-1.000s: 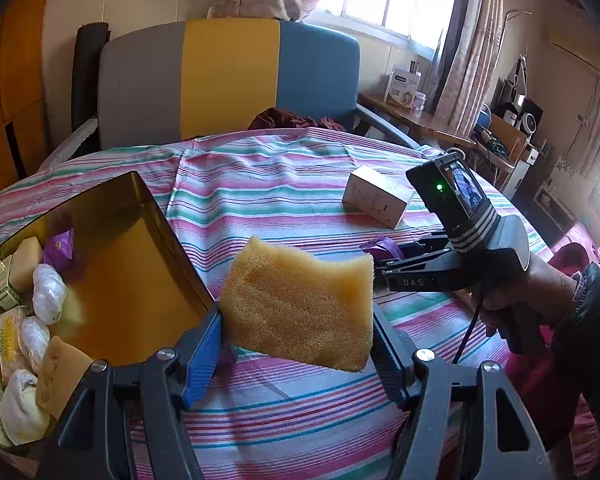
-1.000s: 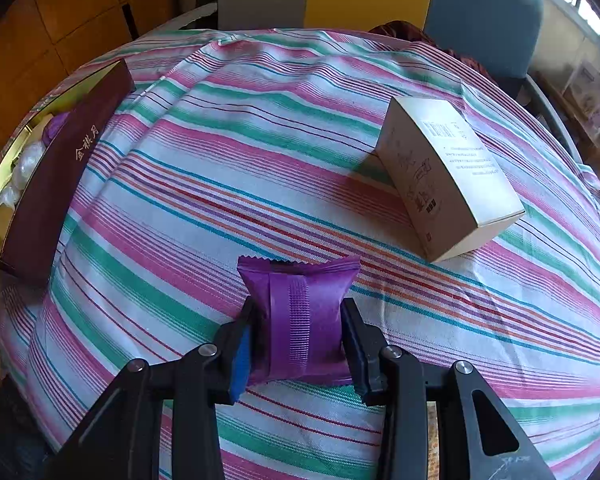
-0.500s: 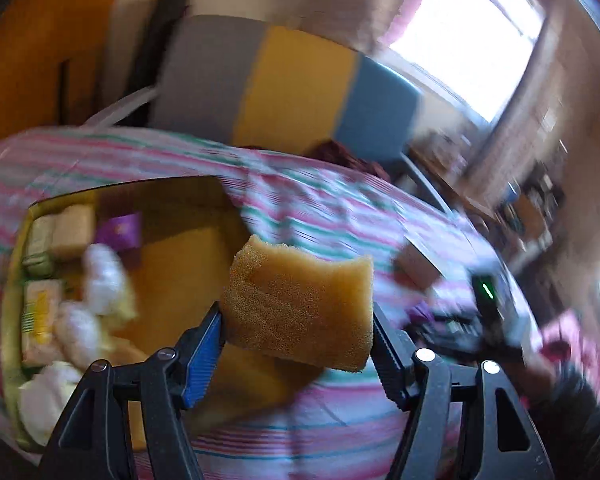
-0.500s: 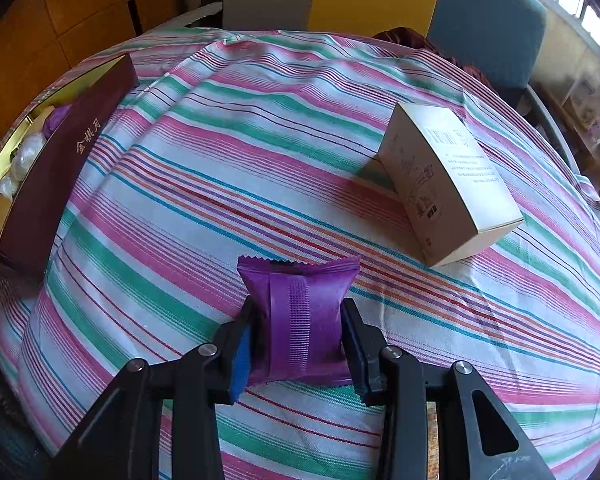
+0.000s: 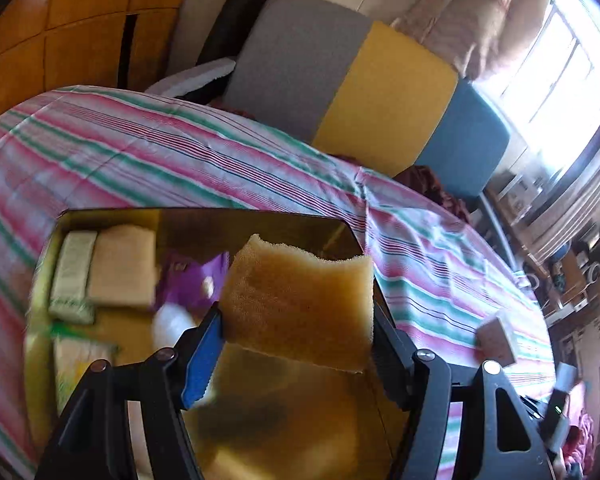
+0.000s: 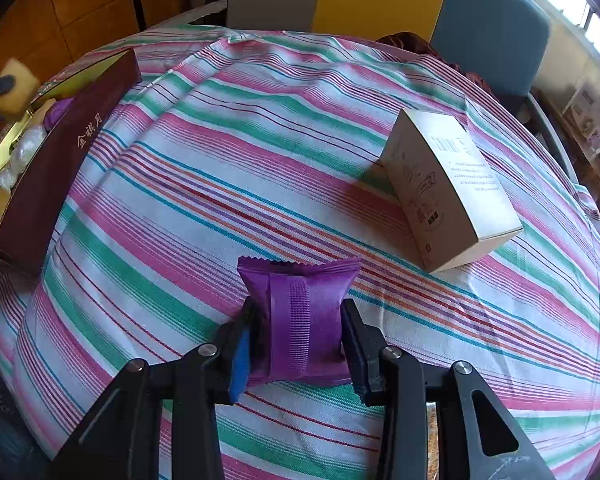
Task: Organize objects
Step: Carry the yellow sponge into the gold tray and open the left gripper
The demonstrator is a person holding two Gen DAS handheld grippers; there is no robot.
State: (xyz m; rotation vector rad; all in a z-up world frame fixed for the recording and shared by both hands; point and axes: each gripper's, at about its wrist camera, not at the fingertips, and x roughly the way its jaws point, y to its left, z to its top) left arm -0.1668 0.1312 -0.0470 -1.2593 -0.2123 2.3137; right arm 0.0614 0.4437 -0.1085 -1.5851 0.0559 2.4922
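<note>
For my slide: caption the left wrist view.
Left gripper carries a yellow sponge over the open gold tin on the striped tablecloth.

On the striped tablecloth (image 6: pixel 260 152), the open tin (image 6: pixel 52 168) lies left of the carton (image 6: pixel 452 192).

My left gripper (image 5: pixel 296 344) is matte black, with two angular fingers built from flat struts with long cut-out slots, each pinned by round silver screws near the knuckles. A bright blue ridged pad lines the inner face of its left finger; the right one's pad looks dark. My right gripper (image 6: pixel 298 350) matches it: black struts, silver screw heads, blue serrated pads on both inner faces, faint scratch marks near its right edge
</note>
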